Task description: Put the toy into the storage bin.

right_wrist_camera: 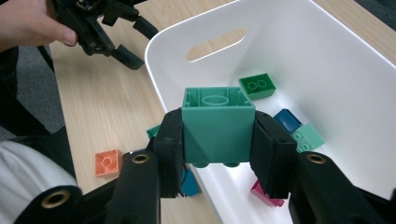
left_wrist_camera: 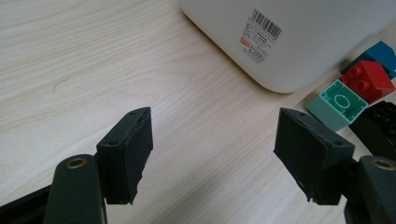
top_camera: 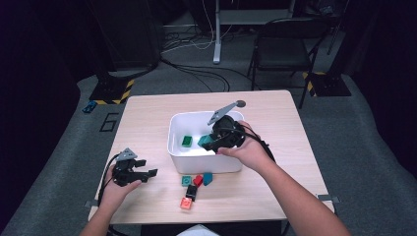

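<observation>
My right gripper (right_wrist_camera: 217,135) is shut on a teal brick (right_wrist_camera: 218,123), held upside down over the near wall of the white bin (right_wrist_camera: 327,60). From above, that right gripper (top_camera: 216,141) hangs over the bin (top_camera: 173,137) with the teal brick (top_camera: 204,141) at its tip. Inside the bin lie a green brick (right_wrist_camera: 257,86), a dark blue brick (right_wrist_camera: 287,120), a mint brick (right_wrist_camera: 308,137) and a pink brick (right_wrist_camera: 264,192). My left gripper (left_wrist_camera: 212,147) stands open above bare table, left of the bin (left_wrist_camera: 299,42); from above the left gripper (top_camera: 147,167) is at the table's front left.
Loose bricks lie in front of the bin: a mint one (left_wrist_camera: 340,103), a red one (left_wrist_camera: 368,80), a blue one (left_wrist_camera: 382,55), a black one (left_wrist_camera: 376,123), and an orange one (top_camera: 186,203) nearest the table's front edge. A chair (top_camera: 285,39) stands beyond the table.
</observation>
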Action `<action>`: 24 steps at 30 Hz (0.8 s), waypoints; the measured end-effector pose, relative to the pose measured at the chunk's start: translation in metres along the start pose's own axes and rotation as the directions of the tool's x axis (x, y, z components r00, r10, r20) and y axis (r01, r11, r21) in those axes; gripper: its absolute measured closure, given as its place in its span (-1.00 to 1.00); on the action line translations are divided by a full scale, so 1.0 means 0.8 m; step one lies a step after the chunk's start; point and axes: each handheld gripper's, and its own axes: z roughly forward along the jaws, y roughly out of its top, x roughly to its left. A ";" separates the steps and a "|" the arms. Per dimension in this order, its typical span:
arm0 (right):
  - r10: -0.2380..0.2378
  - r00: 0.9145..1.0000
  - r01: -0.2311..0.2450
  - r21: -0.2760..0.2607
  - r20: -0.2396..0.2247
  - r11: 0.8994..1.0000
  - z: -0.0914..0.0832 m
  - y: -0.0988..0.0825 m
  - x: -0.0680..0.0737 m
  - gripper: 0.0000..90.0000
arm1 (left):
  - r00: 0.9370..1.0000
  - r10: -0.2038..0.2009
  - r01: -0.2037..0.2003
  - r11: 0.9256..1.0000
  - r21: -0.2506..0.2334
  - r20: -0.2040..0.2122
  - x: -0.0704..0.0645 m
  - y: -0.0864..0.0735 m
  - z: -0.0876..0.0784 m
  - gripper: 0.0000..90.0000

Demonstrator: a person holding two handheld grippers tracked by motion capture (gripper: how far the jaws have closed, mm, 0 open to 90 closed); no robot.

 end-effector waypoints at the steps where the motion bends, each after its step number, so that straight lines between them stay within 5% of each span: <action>1: 0.003 1.000 -0.003 -0.001 0.001 1.000 0.002 0.001 -0.002 0.29 | 1.000 0.000 0.000 1.000 0.000 0.000 0.000 0.000 0.000 -0.39; 24: 0.023 0.999 -0.023 -0.001 0.032 1.000 0.066 0.031 -0.033 0.29 | 1.000 0.000 0.000 1.000 -0.007 -0.003 0.002 0.000 -0.001 -0.39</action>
